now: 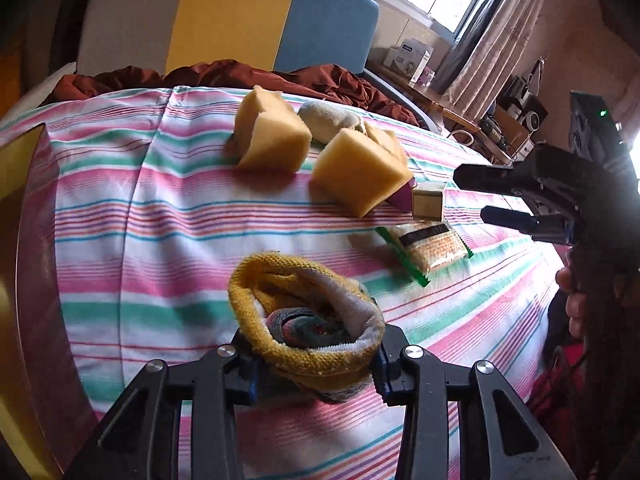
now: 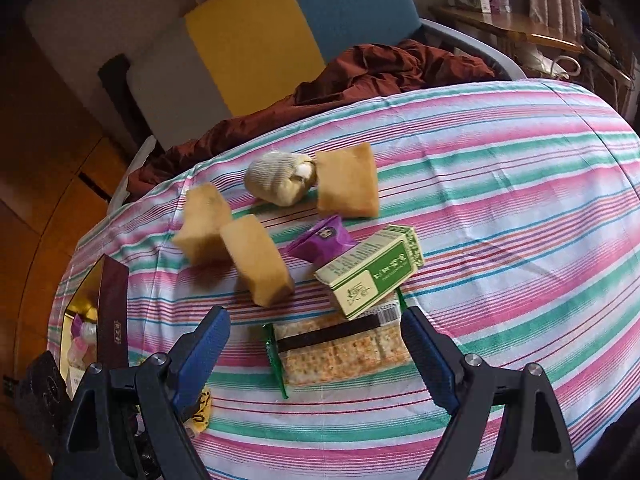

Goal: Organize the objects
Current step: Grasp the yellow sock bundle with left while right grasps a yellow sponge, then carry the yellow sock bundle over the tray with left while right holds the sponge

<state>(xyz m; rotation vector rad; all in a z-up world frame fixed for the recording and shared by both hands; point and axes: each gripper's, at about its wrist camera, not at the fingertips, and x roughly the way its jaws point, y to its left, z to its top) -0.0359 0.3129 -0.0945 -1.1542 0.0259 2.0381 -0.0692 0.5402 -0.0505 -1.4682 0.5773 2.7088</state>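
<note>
My left gripper (image 1: pixel 316 364) is shut on a rolled yellow sock bundle (image 1: pixel 304 320) and holds it just above the striped sheet (image 1: pixel 160 208). My right gripper (image 2: pixel 316 320) stands open, its blue pads (image 2: pixel 200 348) on either side of a cracker packet (image 2: pixel 344 352) without touching it; the left wrist view shows it too, as the right gripper (image 1: pixel 472 196). A green box (image 2: pixel 372 276) rests on the packet's far end. Beyond lie a purple sachet (image 2: pixel 324 238), three yellow sponges (image 2: pixel 258 264) and a beige sock ball (image 2: pixel 276 178).
A maroon box (image 2: pixel 114 308) with small items inside sits at the bed's left edge. A rust-red blanket (image 2: pixel 400 68) is bunched at the headboard (image 2: pixel 280 20). A side table with boxes (image 1: pixel 408 58) stands by the window. A hand (image 1: pixel 572 300) holds the right gripper.
</note>
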